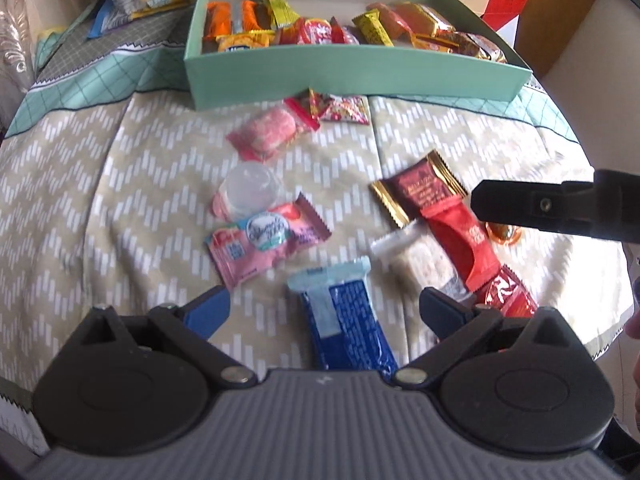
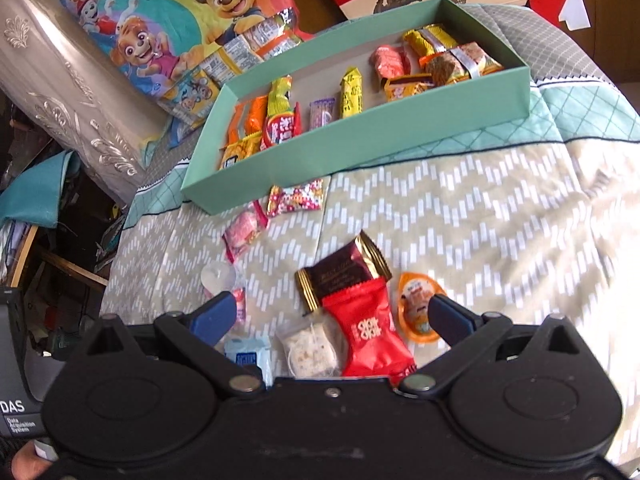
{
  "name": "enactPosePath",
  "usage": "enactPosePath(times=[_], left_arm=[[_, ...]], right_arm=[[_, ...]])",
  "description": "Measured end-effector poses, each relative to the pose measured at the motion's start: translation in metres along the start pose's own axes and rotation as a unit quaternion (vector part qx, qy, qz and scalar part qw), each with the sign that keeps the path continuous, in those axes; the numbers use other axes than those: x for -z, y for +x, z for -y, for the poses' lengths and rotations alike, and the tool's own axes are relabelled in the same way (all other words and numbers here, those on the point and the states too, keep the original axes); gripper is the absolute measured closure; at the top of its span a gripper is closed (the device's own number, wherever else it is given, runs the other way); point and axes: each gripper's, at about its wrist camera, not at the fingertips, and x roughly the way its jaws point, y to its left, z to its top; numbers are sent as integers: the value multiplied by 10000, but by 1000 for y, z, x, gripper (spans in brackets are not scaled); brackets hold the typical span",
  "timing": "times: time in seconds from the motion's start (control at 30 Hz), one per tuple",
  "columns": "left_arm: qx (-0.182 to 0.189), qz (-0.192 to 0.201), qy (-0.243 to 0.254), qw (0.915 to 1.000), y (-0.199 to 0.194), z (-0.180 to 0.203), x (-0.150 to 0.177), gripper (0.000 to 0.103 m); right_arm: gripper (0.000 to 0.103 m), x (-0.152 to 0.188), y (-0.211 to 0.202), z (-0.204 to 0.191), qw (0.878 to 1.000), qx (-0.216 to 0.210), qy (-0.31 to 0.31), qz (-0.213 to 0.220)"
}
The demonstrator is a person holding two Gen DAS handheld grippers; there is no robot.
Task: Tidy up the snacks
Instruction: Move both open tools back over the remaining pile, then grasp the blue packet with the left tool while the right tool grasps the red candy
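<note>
Chevron-patterned beige cloth [image 1: 120,184] covers the surface, which looks like a bed or padded top, with a teal diamond-print band along its far edge. On that band sits a long mint-green box [image 1: 352,68], open at the top and already lined with wrapped snacks in orange, yellow and red. Behind it, in the right wrist view, lies a large cartoon-puppy bag [image 2: 168,16], and a red carton stands further back.

Loose snacks are scattered on the cloth in front of the box. A small flower-print packet [image 1: 344,110] lies just beside the box's front wall, with a pink sugared sweet [image 1: 266,136] next to it. Nearer are a clear jelly cup [image 1: 250,194] touching a pink wrapper [image 1: 264,246], a maroon-and-gold chocolate packet [image 1: 420,192], a red packet [image 1: 466,240] overlapping it, a pale nougat piece [image 1: 420,260] in clear wrap, and an orange jelly cup [image 2: 418,306].

The left hand-held gripper [image 1: 324,312] is released, its blue-tipped fingers spread wide on either side of a blue wrapped bar [image 1: 348,320] without touching it. The right hand-held gripper [image 2: 330,316] is likewise spread apart and holds nothing; it hovers over the red packet and nougat, its right finger [image 2: 452,320] over the edge of the orange jelly cup.
</note>
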Motion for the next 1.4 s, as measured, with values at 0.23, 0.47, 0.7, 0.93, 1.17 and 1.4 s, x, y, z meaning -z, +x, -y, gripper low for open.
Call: enactPosePath(times=[0.23, 0.47, 0.7, 0.93, 1.17, 1.4], left_arm=[[15, -104, -46, 9999, 5, 0, 26, 15], [-76, 229, 289, 9993, 2, 9, 25, 67], [56, 442, 209, 9988, 10, -3, 7, 68], [85, 454, 293, 9985, 15, 0, 6, 61], [-196, 459, 609, 9969, 17, 14, 12, 65], [172, 496, 340, 9980, 2, 5, 3, 81]], right_arm=[[9, 22, 0, 8, 9999, -4, 115, -24], [49, 24, 4, 7, 9999, 100, -24, 4], [60, 21, 12, 8, 9995, 265, -176, 9], [60, 22, 26, 3, 9972, 538, -513, -31], [72, 25, 34, -9, 9922, 669, -1049, 11], [73, 14, 19, -8, 9975, 223, -677, -9]])
